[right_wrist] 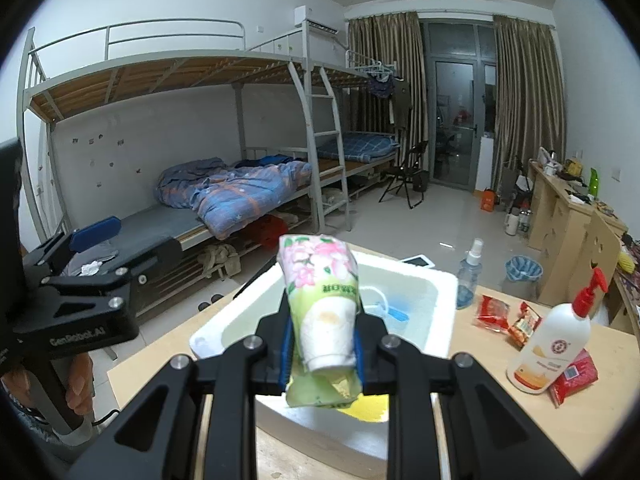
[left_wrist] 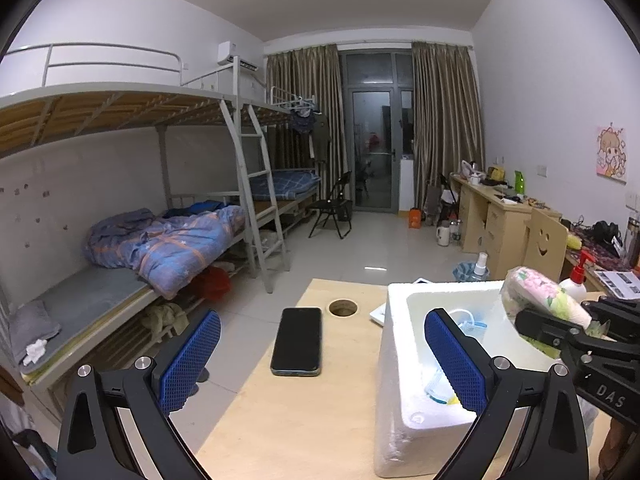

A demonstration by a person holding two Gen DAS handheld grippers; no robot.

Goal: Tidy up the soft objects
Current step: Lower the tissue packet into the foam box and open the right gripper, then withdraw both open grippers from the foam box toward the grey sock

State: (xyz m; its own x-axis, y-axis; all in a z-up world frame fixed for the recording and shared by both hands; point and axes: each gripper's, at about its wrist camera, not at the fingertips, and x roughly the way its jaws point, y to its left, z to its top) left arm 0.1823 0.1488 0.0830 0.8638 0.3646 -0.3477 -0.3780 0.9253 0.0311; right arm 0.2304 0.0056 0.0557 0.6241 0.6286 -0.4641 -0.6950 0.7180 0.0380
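My right gripper (right_wrist: pixel 322 350) is shut on a soft tissue pack (right_wrist: pixel 320 296) with a pink flower print and holds it above the white foam box (right_wrist: pixel 440 280). The pack also shows in the left wrist view (left_wrist: pixel 540 296), over the box (left_wrist: pixel 396 344). The box holds a blue-and-white item (right_wrist: pixel 394 312) and something yellow (right_wrist: pixel 372 406). My left gripper (left_wrist: pixel 322 360) is open and empty, low over the wooden table (left_wrist: pixel 304 420), left of the box; it shows in the right wrist view (right_wrist: pixel 96 236).
A black phone (left_wrist: pixel 298 340) lies on the table between my left fingers, near a round cable hole (left_wrist: pixel 343 307). Right of the box stand a spray bottle (right_wrist: pixel 468 276), a white pump bottle (right_wrist: pixel 552 344) and red snack packets (right_wrist: pixel 508 320). Bunk beds line the left wall.
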